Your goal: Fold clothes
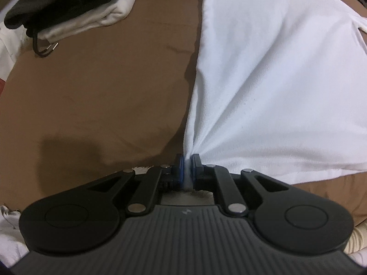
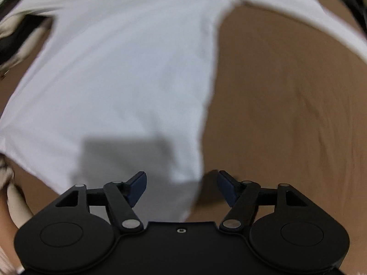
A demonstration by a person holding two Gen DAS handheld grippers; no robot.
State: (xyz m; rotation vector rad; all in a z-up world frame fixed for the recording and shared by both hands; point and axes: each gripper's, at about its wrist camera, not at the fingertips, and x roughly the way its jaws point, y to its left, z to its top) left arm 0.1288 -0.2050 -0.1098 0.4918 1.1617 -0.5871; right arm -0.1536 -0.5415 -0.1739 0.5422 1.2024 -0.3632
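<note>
1. White shirt [image 1: 275, 80] lies spread on a brown sheet [image 1: 103, 91], one corner lifted.
2. Left gripper [image 1: 187, 163]: jaws pressed together, pinching that corner; folds fan out from the pinch.
3. Right gripper [image 2: 181, 183]: jaws spread wide, nothing between the pads, hovering above the shirt's [image 2: 126, 68] opposite lower edge.
4. Folded black and white clothes [image 1: 57, 6] sit stacked at the far left, apart from the shirt.

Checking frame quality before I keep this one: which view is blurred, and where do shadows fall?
Left wrist view: sharp, fisheye-bent, a shadow on the brown cover left of the white shirt. Right wrist view: smeared by motion blur, the right gripper shadowing the shirt.
</note>
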